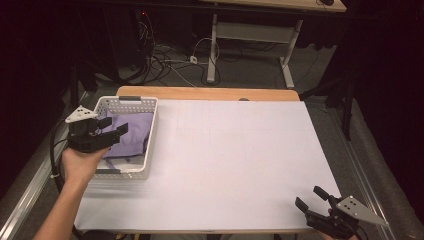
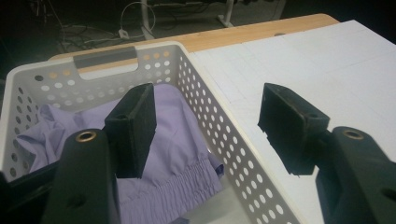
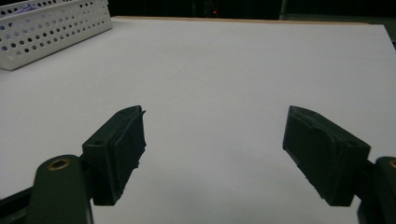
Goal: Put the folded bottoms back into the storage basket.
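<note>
perforated white plastic basket (image 2: pixel 219 140) cradles crumpled lilac cloth (image 2: pixel 173 154); left gripper (image 2: pixel 205 126) and right gripper (image 3: pixel 212 154) both gape empty.

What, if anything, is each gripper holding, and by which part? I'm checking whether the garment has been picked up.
Nothing is held. The left gripper hangs open over the basket, above the purple garment; the right gripper is open over the table.

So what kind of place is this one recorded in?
Probably a lab or workshop set up for recording: a table under a white sheet, loose cables on the floor, another desk frame behind, and a white basket of purple cloth.
</note>
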A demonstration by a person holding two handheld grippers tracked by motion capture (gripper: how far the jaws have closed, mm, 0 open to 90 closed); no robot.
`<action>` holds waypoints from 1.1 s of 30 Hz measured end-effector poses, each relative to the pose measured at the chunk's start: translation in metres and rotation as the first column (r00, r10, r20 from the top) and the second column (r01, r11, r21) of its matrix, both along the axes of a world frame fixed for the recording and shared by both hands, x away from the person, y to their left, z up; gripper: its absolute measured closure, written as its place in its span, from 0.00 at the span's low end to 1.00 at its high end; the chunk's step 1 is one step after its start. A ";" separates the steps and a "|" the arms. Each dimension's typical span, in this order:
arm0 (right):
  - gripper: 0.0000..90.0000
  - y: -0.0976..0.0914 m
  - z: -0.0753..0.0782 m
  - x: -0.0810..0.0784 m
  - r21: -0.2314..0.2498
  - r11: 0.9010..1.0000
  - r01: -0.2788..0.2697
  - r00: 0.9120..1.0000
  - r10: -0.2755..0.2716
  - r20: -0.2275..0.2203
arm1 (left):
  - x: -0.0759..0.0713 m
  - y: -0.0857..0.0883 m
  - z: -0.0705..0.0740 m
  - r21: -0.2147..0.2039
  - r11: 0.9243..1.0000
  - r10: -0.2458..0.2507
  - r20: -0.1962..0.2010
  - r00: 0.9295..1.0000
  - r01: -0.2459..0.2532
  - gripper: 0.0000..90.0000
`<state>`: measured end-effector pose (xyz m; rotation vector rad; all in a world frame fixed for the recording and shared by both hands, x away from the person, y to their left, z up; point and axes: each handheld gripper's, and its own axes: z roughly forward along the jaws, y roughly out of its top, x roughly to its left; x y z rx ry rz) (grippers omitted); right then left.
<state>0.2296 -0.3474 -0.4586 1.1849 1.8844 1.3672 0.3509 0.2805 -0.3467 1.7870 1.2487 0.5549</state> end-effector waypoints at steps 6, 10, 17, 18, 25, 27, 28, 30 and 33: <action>0.25 0.000 0.000 0.000 -0.001 1.000 0.000 1.000 0.000 0.000 | -0.004 0.000 -0.002 -0.003 1.000 -0.004 0.005 1.000 0.004 0.39; 0.25 0.000 0.000 0.000 -0.001 1.000 0.000 1.000 0.000 -0.001 | -0.006 0.000 -0.004 0.000 1.000 -0.002 0.011 1.000 0.002 0.39; 0.25 0.000 0.000 0.000 0.001 1.000 0.000 1.000 0.000 -0.003 | -0.009 0.002 -0.009 -0.005 1.000 0.003 0.008 1.000 -0.003 0.39; 0.25 0.000 0.000 0.000 0.000 1.000 0.000 1.000 0.000 -0.003 | -0.009 0.002 -0.009 -0.005 1.000 0.003 0.008 1.000 -0.003 0.39; 0.25 0.000 0.000 0.000 0.002 1.000 0.000 1.000 0.000 -0.003 | -0.015 0.003 -0.013 -0.014 1.000 0.002 0.017 1.000 -0.002 0.39; 0.25 0.000 0.000 0.000 0.001 1.000 -0.001 1.000 0.001 -0.003 | -0.017 0.004 -0.014 -0.016 1.000 0.003 0.020 1.000 -0.003 0.39; 0.25 0.000 0.000 0.000 0.000 1.000 -0.001 1.000 0.001 -0.003 | -0.018 0.004 -0.014 -0.019 1.000 0.004 0.021 1.000 -0.004 0.39; 0.25 0.000 0.000 0.000 0.000 1.000 -0.001 1.000 0.001 -0.003 | -0.020 0.005 -0.016 -0.023 1.000 0.003 0.021 1.000 -0.003 0.39; 0.25 0.000 0.000 0.000 0.000 1.000 -0.001 1.000 0.001 -0.003 | -0.024 0.004 -0.017 -0.027 1.000 -0.001 0.030 1.000 0.002 0.39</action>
